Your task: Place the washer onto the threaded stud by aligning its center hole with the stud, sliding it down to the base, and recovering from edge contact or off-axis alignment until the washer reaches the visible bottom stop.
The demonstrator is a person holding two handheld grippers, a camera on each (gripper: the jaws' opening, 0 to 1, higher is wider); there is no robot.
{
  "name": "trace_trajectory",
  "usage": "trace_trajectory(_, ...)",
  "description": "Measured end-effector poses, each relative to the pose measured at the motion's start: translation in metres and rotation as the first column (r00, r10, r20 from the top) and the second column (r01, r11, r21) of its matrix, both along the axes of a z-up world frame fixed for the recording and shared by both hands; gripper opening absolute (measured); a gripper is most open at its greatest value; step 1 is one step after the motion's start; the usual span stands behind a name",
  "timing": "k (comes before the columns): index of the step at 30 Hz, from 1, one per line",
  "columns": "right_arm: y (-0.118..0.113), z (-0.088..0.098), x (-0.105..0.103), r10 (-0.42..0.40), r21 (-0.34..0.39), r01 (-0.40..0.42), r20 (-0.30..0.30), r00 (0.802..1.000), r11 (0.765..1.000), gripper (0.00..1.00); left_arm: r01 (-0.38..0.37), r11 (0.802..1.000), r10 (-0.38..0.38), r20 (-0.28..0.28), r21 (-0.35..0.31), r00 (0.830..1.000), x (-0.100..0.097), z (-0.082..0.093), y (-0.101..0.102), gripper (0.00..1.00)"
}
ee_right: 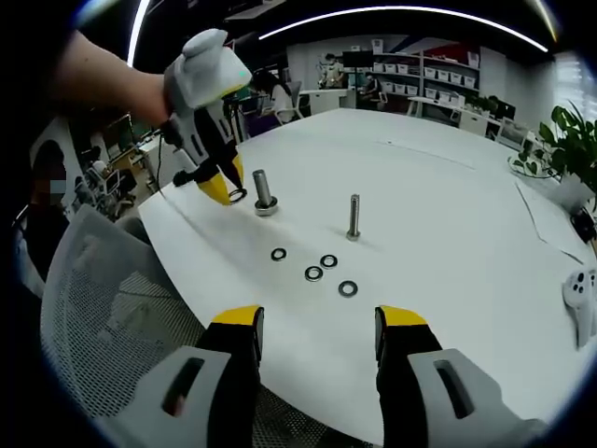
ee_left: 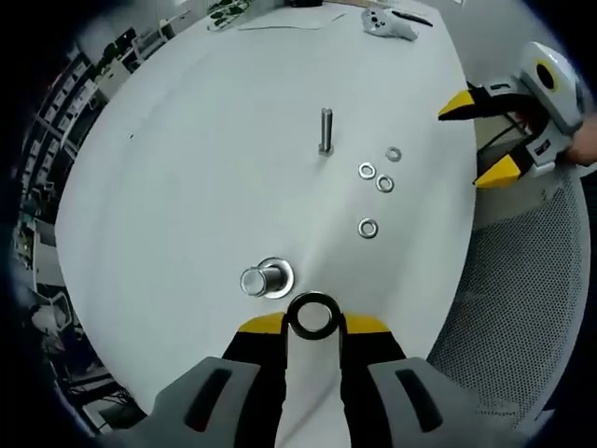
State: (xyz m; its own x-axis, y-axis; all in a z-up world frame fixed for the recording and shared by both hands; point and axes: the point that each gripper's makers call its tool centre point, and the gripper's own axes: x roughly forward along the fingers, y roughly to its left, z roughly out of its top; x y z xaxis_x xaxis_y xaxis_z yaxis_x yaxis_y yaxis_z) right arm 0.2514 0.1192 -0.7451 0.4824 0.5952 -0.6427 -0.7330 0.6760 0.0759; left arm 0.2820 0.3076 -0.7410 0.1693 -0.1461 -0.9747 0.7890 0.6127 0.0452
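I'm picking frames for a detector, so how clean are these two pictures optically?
Left gripper view: the table is evenly lit, the held washer and the thick stud are sharp, and fisheye bends the table edge. Right gripper view: ceiling light strips glare, the room behind is dim, and the loose washers stay crisp.

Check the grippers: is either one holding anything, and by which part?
The left gripper pinches a washer by opposite sides of its rim, next to the short stud. The right gripper is open and holds nothing.

Round white table [ee_right: 448, 187]; grey mesh chair [ee_right: 103, 308] beside it; shelving [ee_right: 448, 75], plant [ee_right: 569, 140], curved ceiling light strip [ee_right: 401, 14].
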Motion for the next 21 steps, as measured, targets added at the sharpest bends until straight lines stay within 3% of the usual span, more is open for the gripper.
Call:
trace_trajectory(12, 0.0, 0.0, 0.001, -0.004, 0.005, 0.004, 0.003, 1.0, 1.0, 0.5, 0.028, 1.0, -0.028, 0.015, -0.007, 0.999, 0.016, 0.021, 0.001, 0.18)
trace_trajectory(21, -0.001, 0.0, 0.001, -0.008, 0.007, 0.008, 0.005, 1.0, 1.0, 0.5, 0.064, 0.998, -0.065, 0.042, 0.023, 0.997, 0.031, 0.019, -0.002, 0.18)
